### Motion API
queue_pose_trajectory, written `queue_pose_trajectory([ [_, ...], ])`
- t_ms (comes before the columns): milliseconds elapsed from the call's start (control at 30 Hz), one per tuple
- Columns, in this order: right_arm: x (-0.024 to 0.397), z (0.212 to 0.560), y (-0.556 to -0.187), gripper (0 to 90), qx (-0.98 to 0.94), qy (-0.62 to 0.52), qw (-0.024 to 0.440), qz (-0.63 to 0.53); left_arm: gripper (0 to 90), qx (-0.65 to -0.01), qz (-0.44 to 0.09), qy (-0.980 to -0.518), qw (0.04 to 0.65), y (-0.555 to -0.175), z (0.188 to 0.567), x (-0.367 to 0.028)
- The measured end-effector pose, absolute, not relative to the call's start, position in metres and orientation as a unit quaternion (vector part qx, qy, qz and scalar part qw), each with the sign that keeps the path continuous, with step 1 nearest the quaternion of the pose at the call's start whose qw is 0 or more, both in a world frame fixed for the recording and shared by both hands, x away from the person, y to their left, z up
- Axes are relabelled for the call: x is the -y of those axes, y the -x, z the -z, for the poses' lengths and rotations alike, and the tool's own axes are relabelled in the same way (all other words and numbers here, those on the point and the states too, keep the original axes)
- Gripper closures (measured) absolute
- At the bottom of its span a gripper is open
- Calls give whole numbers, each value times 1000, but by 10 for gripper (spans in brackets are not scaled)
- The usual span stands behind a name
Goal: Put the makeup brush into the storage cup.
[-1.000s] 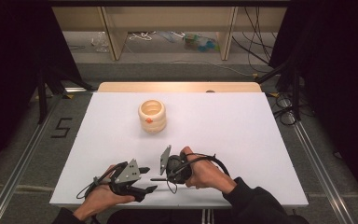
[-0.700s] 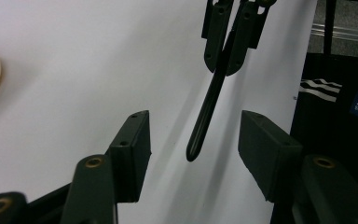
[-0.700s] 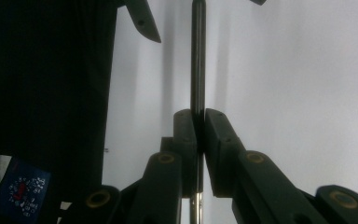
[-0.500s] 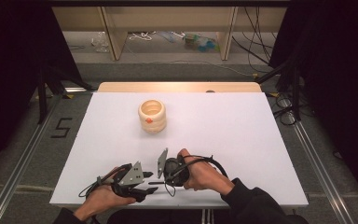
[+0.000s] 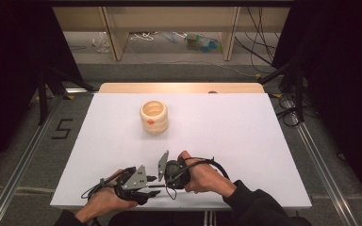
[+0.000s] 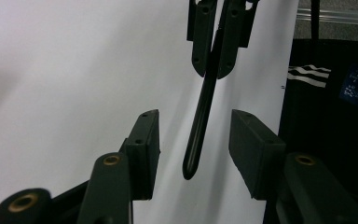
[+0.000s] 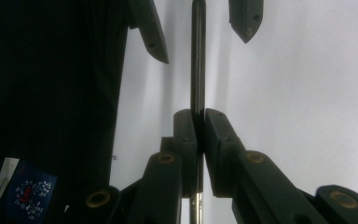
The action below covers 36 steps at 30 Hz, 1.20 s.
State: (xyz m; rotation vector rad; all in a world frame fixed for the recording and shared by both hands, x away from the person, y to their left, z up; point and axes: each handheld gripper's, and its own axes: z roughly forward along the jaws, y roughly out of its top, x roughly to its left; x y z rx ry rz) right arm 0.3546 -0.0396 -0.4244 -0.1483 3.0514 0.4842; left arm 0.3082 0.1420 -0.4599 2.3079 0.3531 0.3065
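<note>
Over the white counter (image 5: 245, 141), the right claw (image 7: 198, 126) clenches a thin black rod (image 7: 197, 60) whose tip sits between the closing, not yet touching left claw (image 6: 193, 140), which should centre before pinching.

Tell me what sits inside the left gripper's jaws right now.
A thin black rod hangs between the left gripper's pads, which have just been closing but stand apart from it. The right gripper clamps its far end. The rod's part inside that clamp is covered.
</note>
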Motion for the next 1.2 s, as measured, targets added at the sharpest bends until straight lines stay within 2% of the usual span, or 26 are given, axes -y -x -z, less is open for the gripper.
queue_pose_trajectory([
  [167, 39, 425, -353, 841, -988, 42, 25, -146, 568, -118, -129, -912, 370, -309, 460, -142],
  [1033, 36, 424, -351, 841, -984, 63, 23, -163, 719, -106, -116, -912, 379, -307, 462, -140],
  [1200, 36, 424, -351, 841, -984, 67, 21, -163, 726, -100, -113, -915, 375, -307, 462, -140],
])
